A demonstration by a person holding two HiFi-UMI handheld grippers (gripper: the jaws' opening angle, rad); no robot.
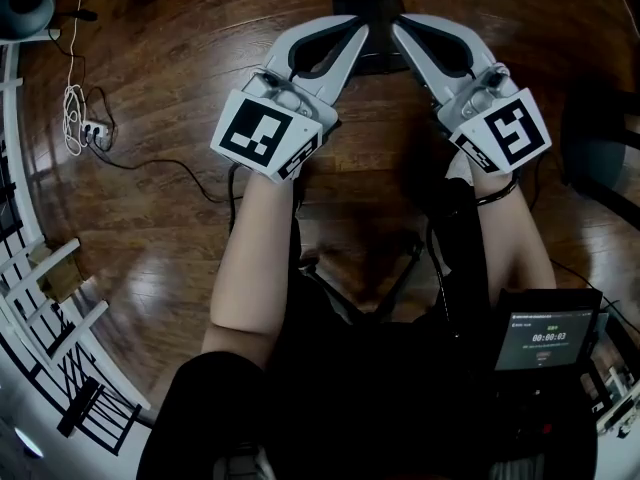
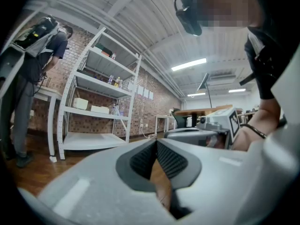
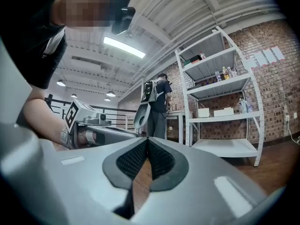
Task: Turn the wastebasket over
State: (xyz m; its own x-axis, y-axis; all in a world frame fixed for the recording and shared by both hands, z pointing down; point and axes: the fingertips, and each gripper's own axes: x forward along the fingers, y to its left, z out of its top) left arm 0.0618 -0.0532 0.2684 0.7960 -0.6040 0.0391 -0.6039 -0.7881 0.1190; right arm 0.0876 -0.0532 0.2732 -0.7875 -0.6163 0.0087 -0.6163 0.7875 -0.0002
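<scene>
A dark, rounded object [image 1: 368,8], likely the wastebasket, stands on the wood floor at the top centre of the head view; its shape is hard to read. My left gripper [image 1: 356,30] and right gripper [image 1: 401,26] are held level side by side, their tips angled in towards each other just in front of it. Neither touches it, as far as I can tell. In the left gripper view the left gripper [image 2: 156,142] is shut with nothing between the ribbed pads. The right gripper [image 3: 146,140] is likewise shut and empty. Neither gripper view shows the basket.
A power strip with white cable [image 1: 84,128] lies on the floor at left. White railings [image 1: 45,308] run along the lower left. A small screen [image 1: 545,336] sits at lower right, a dark chair [image 1: 600,158] at right. A white shelf unit [image 2: 98,107] and a standing person [image 3: 157,104] are in the room.
</scene>
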